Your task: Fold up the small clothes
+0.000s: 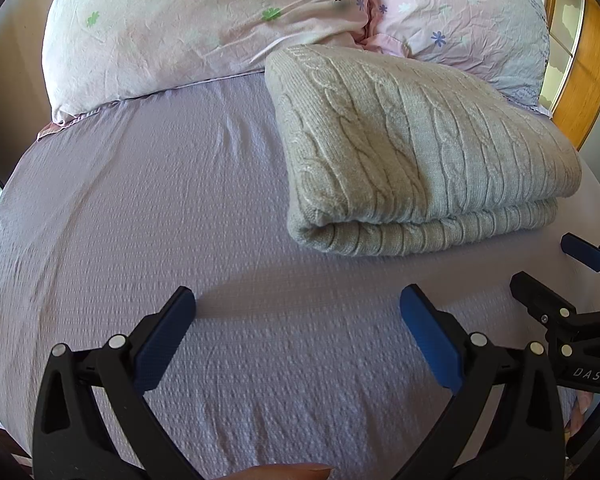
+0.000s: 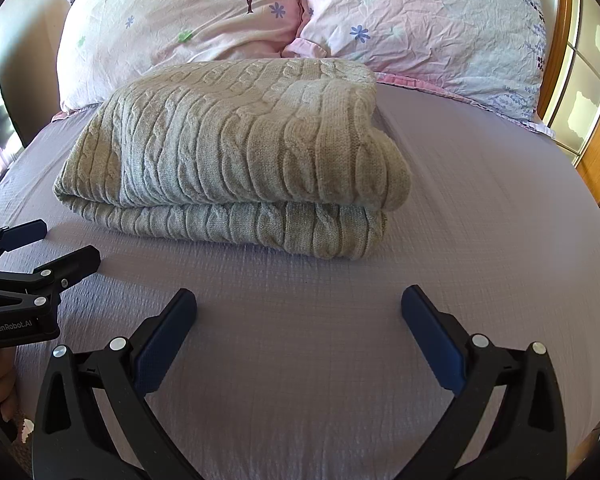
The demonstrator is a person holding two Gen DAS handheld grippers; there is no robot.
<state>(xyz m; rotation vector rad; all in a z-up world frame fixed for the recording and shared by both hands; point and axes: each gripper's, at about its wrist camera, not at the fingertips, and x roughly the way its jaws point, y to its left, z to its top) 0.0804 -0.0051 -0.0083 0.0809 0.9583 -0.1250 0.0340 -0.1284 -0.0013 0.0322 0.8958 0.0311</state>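
Left wrist view: the beige cable-knit sweater (image 1: 416, 148) is seen folded on the lilac bed sheet (image 1: 140, 220), so both left gripper (image 1: 298, 324) and right gripper (image 2: 299, 324) are held wide-fingered, empty, apart from it.

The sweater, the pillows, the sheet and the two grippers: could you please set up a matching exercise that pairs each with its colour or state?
Column one:
1. sweater
2. pillows
3. sheet
4. left gripper and right gripper

Column two:
A. lavender, spread flat
B. open, holding nothing
C. beige cable knit, folded
D. pink with small flowers, at the head of the bed

Pairs: 1-C, 2-D, 3-A, 4-B
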